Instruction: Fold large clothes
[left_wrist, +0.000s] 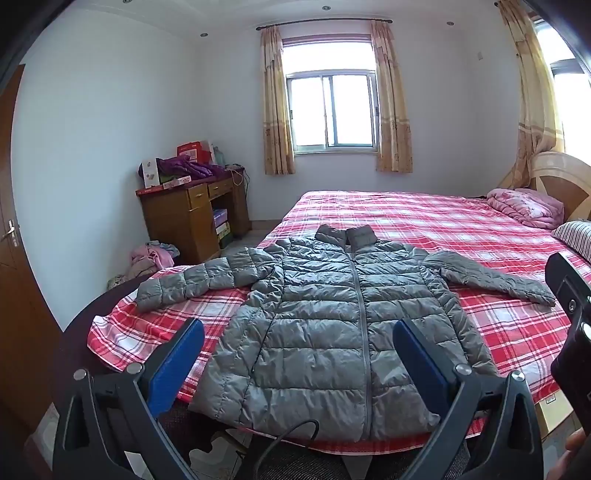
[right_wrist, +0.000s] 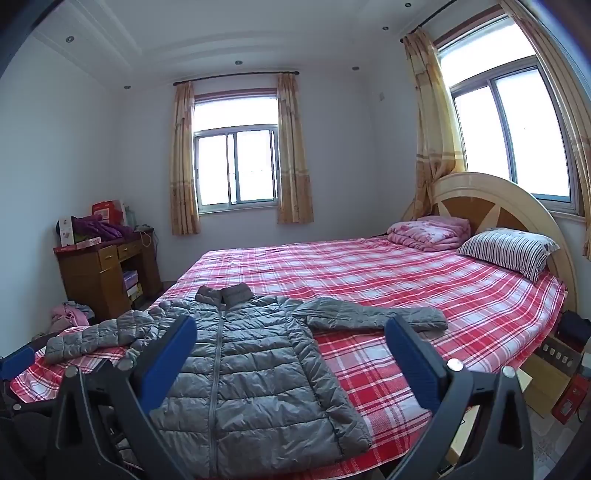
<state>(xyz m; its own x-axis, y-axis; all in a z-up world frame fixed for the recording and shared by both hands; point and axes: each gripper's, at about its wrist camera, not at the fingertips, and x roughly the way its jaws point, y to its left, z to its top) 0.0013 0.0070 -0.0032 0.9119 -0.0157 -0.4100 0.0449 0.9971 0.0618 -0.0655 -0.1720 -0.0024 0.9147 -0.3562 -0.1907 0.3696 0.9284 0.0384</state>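
The grey quilted puffer jacket (left_wrist: 332, 325) lies flat and front side up on the red and white checked bed sheet (left_wrist: 498, 325), in the lower centre of both views. Its zip is closed and both sleeves are spread to the sides, probably so that each part can be folded inward easily. The left gripper (left_wrist: 299, 365) and the right gripper (right_wrist: 291, 362) hang above the hem at the bottom of the frame, blue pads wide apart, holding nothing. No fold is made yet, I think.
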